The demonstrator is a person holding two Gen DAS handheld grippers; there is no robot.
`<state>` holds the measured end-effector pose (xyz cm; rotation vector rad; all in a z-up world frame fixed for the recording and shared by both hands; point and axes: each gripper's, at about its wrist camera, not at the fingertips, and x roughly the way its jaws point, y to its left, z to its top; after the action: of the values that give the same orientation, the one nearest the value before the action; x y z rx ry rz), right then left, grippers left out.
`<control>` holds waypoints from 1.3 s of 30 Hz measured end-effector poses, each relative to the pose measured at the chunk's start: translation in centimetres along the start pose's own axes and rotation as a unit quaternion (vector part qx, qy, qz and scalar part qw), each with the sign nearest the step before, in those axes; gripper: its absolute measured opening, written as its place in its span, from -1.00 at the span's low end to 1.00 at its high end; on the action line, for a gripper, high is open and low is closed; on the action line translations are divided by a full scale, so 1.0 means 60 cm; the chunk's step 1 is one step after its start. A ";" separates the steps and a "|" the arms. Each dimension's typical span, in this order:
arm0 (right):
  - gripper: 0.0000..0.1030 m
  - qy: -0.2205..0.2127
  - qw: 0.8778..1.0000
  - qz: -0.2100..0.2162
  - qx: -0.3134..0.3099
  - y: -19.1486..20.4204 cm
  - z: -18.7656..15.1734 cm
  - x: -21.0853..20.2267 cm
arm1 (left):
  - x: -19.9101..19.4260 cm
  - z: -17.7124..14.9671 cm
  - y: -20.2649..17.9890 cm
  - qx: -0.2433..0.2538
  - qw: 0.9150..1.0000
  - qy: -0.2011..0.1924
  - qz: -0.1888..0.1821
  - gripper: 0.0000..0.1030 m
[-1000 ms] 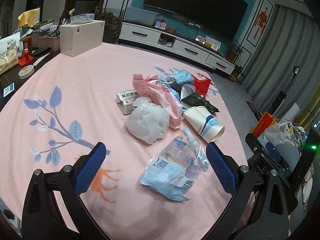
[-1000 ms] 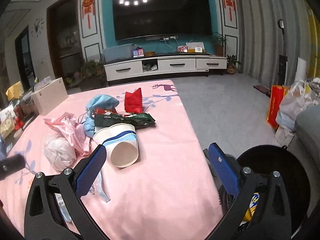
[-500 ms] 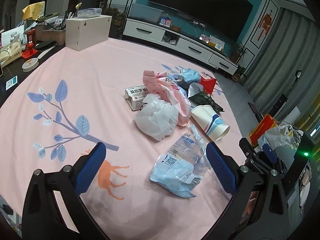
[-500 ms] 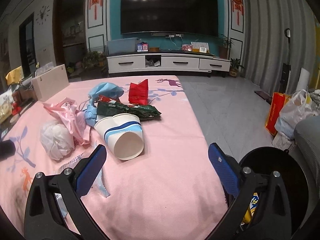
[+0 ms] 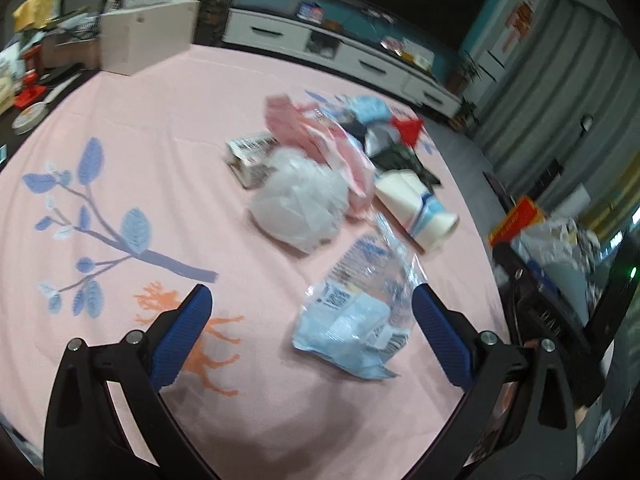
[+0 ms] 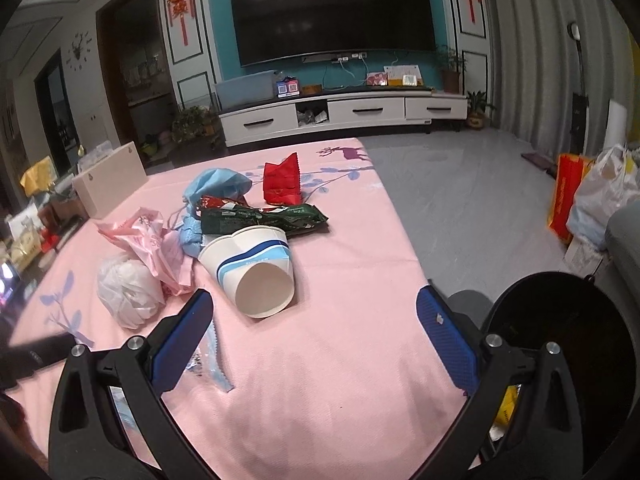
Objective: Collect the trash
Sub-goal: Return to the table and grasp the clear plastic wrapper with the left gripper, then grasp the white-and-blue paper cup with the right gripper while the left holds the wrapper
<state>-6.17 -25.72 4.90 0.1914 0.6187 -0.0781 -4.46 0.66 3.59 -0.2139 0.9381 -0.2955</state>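
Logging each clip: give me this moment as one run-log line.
left claw: open, above clear crinkled plastic wrapper | right claw: open, near tipped white paper cup | black bin beside table | nothing grasped

Home living room: wall television [image 6: 332,12]

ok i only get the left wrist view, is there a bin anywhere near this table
observer: yes, the right wrist view shows a black bin just beyond the table edge, beside the right tongs.
operator: are those tongs carrying anything
observer: no, they are open and empty, over the pink cloth.
operator: can you see inside the paper cup
observer: yes, it lies on its side with the mouth towards the right camera, and it looks empty.
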 end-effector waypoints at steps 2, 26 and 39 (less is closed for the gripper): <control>0.93 0.006 1.000 0.007 0.008 -0.005 0.001 0.001 | 0.016 -0.004 -0.009 0.012 1.000 0.015 0.009 0.94; 0.93 0.027 0.999 0.018 0.034 -0.029 0.005 -0.001 | 0.079 -0.041 -0.081 0.052 0.997 0.053 -0.013 -0.38; 0.93 0.086 0.994 0.068 0.018 -0.014 0.036 0.007 | -0.076 -0.007 -0.060 0.009 0.994 -0.052 -0.093 -0.52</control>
<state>-4.73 -26.98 6.24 0.2758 0.7746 0.0596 -7.90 -1.21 7.93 -0.2980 0.8135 -0.4592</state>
